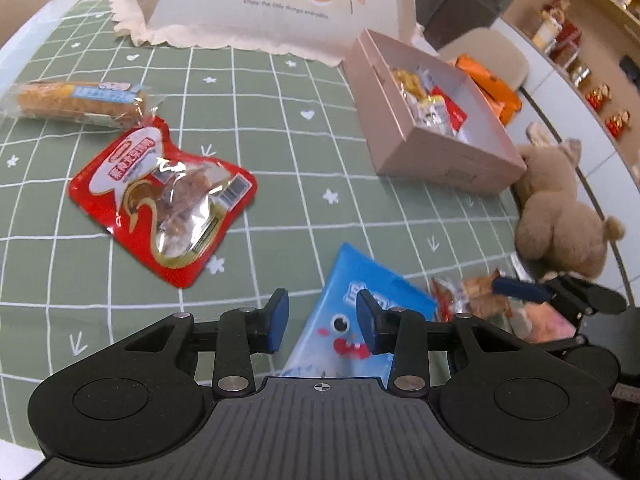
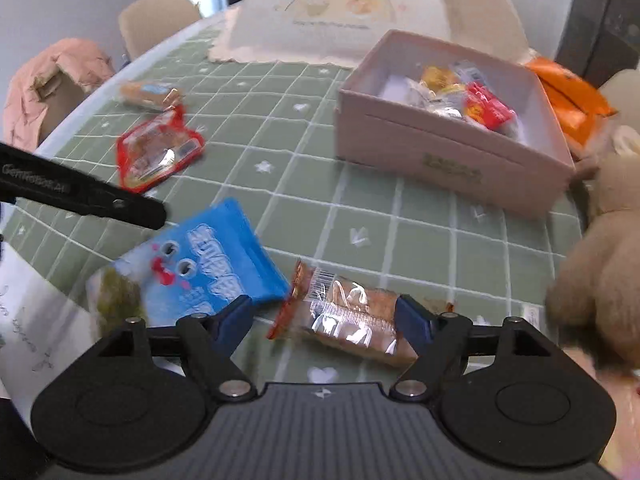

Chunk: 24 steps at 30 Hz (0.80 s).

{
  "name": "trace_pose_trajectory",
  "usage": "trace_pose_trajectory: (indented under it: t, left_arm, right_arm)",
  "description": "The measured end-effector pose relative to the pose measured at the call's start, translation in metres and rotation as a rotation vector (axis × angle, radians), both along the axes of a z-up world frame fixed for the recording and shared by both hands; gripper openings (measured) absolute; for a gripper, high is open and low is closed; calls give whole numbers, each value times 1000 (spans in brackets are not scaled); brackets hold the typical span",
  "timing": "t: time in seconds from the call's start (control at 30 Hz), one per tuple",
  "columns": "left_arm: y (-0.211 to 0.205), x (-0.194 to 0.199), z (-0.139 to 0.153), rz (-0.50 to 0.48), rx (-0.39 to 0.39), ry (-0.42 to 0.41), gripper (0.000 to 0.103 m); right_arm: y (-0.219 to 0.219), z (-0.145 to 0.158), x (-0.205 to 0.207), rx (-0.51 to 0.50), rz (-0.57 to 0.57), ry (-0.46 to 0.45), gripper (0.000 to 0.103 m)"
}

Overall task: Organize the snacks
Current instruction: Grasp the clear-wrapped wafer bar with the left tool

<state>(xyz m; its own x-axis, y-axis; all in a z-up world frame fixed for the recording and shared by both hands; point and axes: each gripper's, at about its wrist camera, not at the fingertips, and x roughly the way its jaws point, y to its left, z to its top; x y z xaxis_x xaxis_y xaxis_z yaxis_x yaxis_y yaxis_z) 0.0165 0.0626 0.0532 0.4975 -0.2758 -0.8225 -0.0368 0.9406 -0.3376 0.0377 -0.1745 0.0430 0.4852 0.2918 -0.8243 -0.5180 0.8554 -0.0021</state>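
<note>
My left gripper (image 1: 323,320) hovers open over the top edge of a blue snack bag (image 1: 372,300) with a cartoon face; its pads do not press on the bag. My right gripper (image 2: 326,322) stands wide open around a clear-wrapped snack with orange ends (image 2: 348,316) that lies flat on the green checked cloth. That snack's right end reaches the right pad, and there is a gap at the left pad. The blue bag (image 2: 216,264) lies just left of it. An open pink box (image 2: 440,152) at the back right holds several small wrapped snacks.
A red pouch (image 1: 160,200) and a long wrapped roll (image 1: 76,100) lie at the left. Orange packets (image 1: 488,84) sit behind the pink box (image 1: 440,152). A plush toy (image 1: 560,208) lies at the table's right edge. A cartoon-printed food cover (image 1: 280,0) stands at the back.
</note>
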Motion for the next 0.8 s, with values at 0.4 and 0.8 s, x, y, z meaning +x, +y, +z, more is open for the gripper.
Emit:
trace_pose_trajectory:
  t: [0.4,0.8]
  left_arm:
    - [-44,16,19,-206,48,-106,41]
    - [-198,31,-5,-1041,515,-210,47]
  right_arm:
    - [-17,15,-30,85,55,47,81]
    - [-61,4,-52,151,-94,152,81]
